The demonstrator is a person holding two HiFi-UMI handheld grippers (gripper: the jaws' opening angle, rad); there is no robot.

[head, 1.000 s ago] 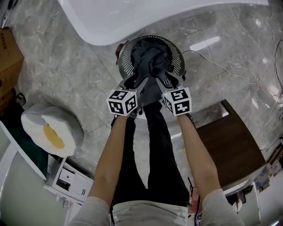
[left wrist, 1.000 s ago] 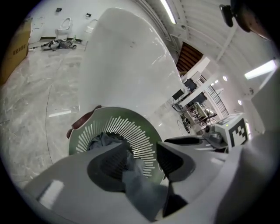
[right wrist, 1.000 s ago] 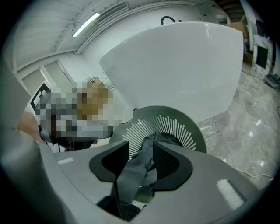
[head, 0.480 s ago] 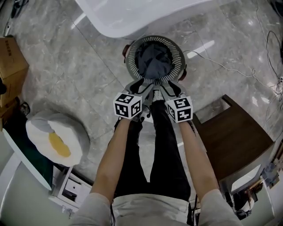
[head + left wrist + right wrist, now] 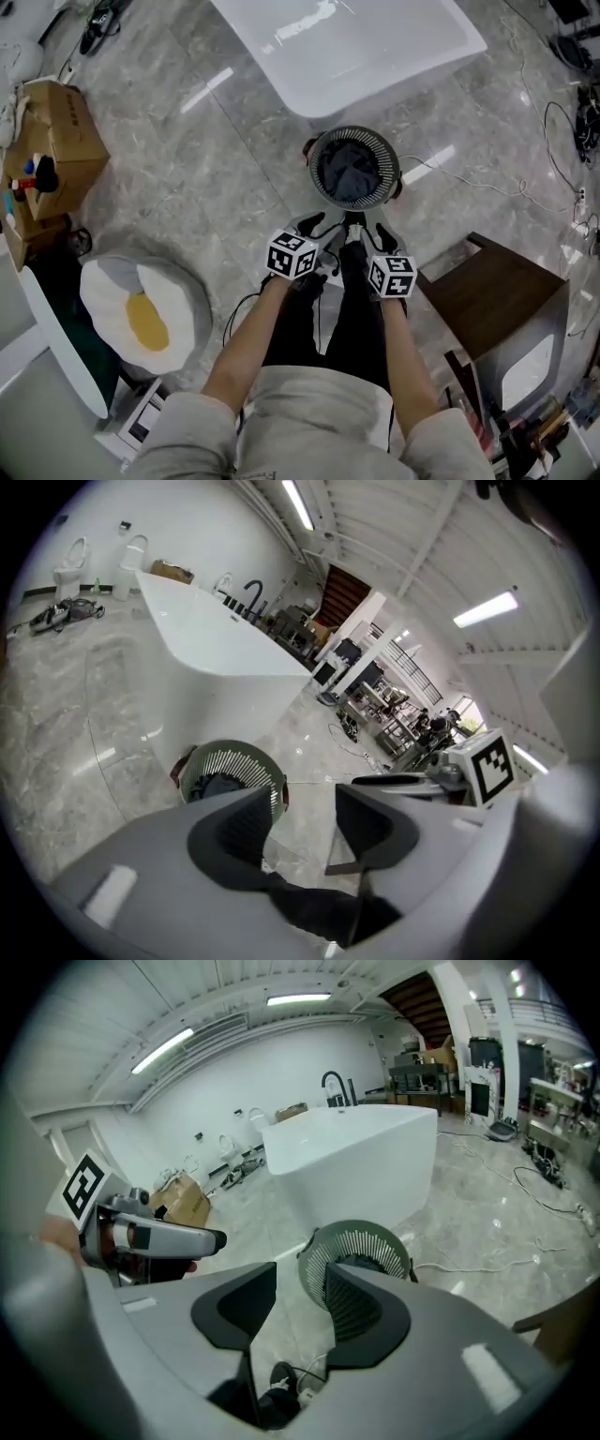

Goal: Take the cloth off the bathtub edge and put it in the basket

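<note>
Now that the cloth is sitting bunched up inside the basket, a dark heap down in the middle, I'd call this job basically done. A second ago both my grippers were right down over it with the fabric under the tips. Since then I've pulled both hands up and back toward me, and the basket sits well below them. My left gripper has its jaws partway apart with nothing between them, just floor and the basket past the tips. My right gripper is the same, with a slightly narrower gap, also empty. So no cloth came up with me. The basket stands just beside the end of the white bathtub, whose edge looks bare from here. Around it is glossy grey marble floor with cables trailing off to the right. There's a dark wooden cabinet on my right, a fried-egg cushion on my left and a cardboard box further out.
</note>
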